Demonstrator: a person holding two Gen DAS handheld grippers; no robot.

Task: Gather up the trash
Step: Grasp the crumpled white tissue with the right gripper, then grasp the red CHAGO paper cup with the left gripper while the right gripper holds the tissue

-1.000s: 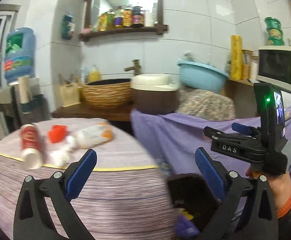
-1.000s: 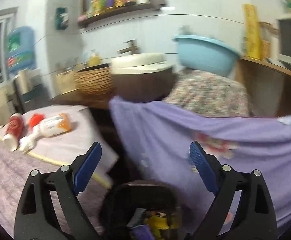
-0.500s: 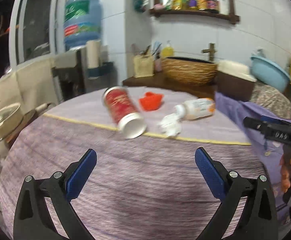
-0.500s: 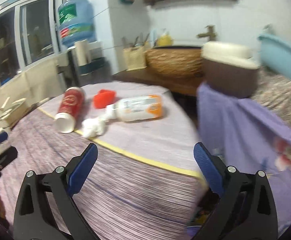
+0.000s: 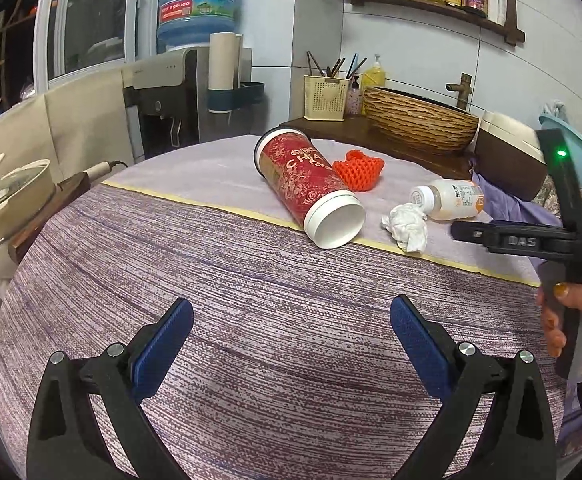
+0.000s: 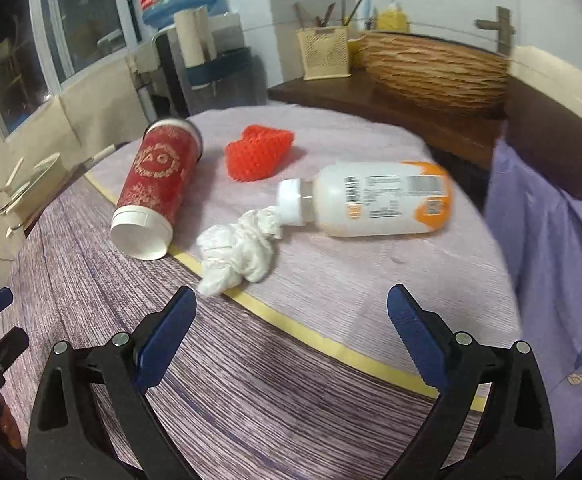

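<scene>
I hold both tools, left tool [image 5: 291,332] and right tool [image 6: 291,320], spread apart and empty over the desk [image 6: 251,400], ready to grab. Crumpled tissue [image 6: 237,254] lies just beyond the right tool, touching the white bottle [image 6: 379,200], red can [image 6: 153,192] just left.

left claw [image 5: 291,332] agape, right claw [image 6: 291,330] agape, tilted downward

My tongs' [image 6: 291,330] pads [image 6: 167,336] look ribbed blue rubber on matt black plastic; the worktop [image 6: 251,400] wears coarse woven cloth, the tissue [image 6: 237,256] crumpled paper, the bottle [image 6: 375,200] glossy plastic.
</scene>
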